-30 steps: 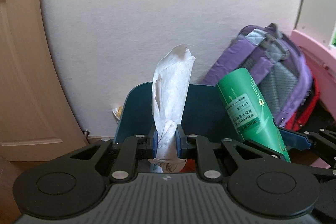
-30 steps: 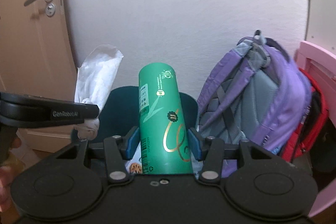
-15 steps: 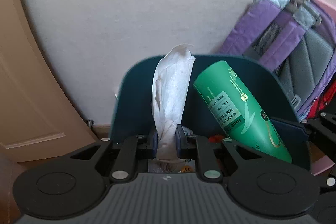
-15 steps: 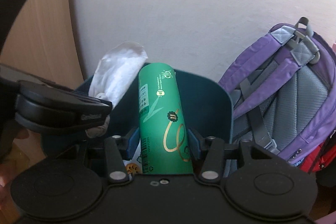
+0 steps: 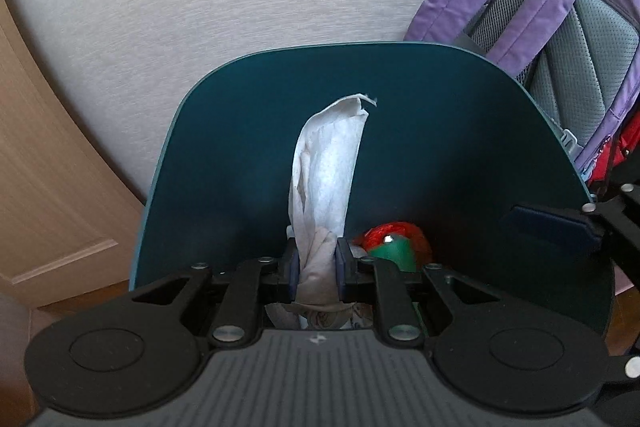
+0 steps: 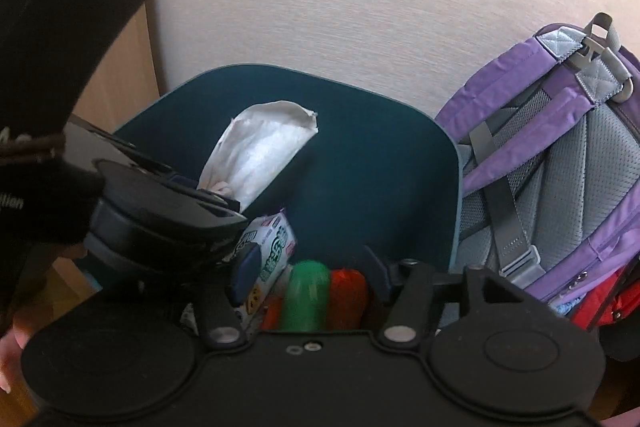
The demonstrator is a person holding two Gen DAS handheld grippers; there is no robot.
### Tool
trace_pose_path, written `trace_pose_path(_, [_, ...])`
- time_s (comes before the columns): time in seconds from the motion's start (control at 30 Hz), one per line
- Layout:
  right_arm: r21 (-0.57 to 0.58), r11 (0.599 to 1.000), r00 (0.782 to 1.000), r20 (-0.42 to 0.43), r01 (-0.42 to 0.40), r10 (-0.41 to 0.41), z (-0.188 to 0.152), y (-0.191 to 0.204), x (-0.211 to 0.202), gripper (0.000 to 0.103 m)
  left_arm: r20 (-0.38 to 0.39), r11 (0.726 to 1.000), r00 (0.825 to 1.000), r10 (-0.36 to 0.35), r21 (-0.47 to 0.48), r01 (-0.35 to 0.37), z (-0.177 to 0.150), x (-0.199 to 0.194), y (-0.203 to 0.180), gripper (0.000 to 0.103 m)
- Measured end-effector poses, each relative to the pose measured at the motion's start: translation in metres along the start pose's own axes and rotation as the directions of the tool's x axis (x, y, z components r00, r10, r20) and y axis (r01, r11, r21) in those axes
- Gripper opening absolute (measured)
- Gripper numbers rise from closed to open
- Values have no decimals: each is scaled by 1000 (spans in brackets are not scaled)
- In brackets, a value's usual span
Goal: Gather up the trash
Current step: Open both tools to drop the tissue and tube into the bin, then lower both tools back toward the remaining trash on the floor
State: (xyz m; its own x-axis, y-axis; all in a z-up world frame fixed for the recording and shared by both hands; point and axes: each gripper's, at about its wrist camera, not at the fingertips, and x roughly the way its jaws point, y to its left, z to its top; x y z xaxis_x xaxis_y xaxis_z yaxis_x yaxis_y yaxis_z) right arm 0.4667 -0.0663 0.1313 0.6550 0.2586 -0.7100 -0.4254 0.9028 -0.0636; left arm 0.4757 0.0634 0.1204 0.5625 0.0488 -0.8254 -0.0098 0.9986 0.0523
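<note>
A dark teal bin (image 5: pixel 240 147) stands against the wall. My left gripper (image 5: pixel 318 263) hangs inside the bin's mouth, its pads pressed on a white tissue (image 5: pixel 328 179) that sticks upward; the jaws are just starting to open. My right gripper (image 6: pixel 310 275) is opening over the bin (image 6: pixel 380 167), and its pads touch nothing. The green can (image 6: pixel 304 295) is blurred, loose and low between the spread fingers, down in the bin. In the left wrist view the can (image 5: pixel 394 253) lies on the trash. From the right wrist view the tissue (image 6: pixel 264 147) and the left gripper (image 6: pixel 216 199) show.
The bin holds a red wrapper (image 6: pixel 348 291) and a printed snack packet (image 6: pixel 272 247). A purple backpack (image 5: pixel 540 7) leans on the wall right of the bin. A wooden door (image 5: pixel 48 147) is at the left. A person's dark sleeve (image 6: pixel 60 7) fills the right wrist view's upper left.
Both grippers sank toward the bin until it fills the views. The right jaws spread and the green can slipped out of them into the bin. The tissue stays pinched.
</note>
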Motion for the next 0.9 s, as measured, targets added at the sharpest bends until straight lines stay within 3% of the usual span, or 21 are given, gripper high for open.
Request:
trace_pose_path(0.27, [7,1000,999,33,9,-10,-3,-5,-20,64,31,1000,999,-8,-25,8,-5,-25,-1,42])
trace_pose_path(0.33, [9,1000,999,41,14,-14,-4,-6,-28,64,43,1000,999,3,-32,-2,-7,-36,0,57])
trace_pose_path(0.4, [10,1000,999,49,21,-21,-6,-7,-39,65,66,999,998,8,-38,-6,-10,-49,0,66])
trace_pose_path(0.5, [20,999,997,67,27,-28,-9,-12,-56,72,88,999,996,-7,-50,11,-14,-67,-1,67])
trace_pose_path(0.9, [48,999,992,127,17,-23,-47,-24,-145,77,156,1000,988,-3,-7,4,-60,-152,-28,67])
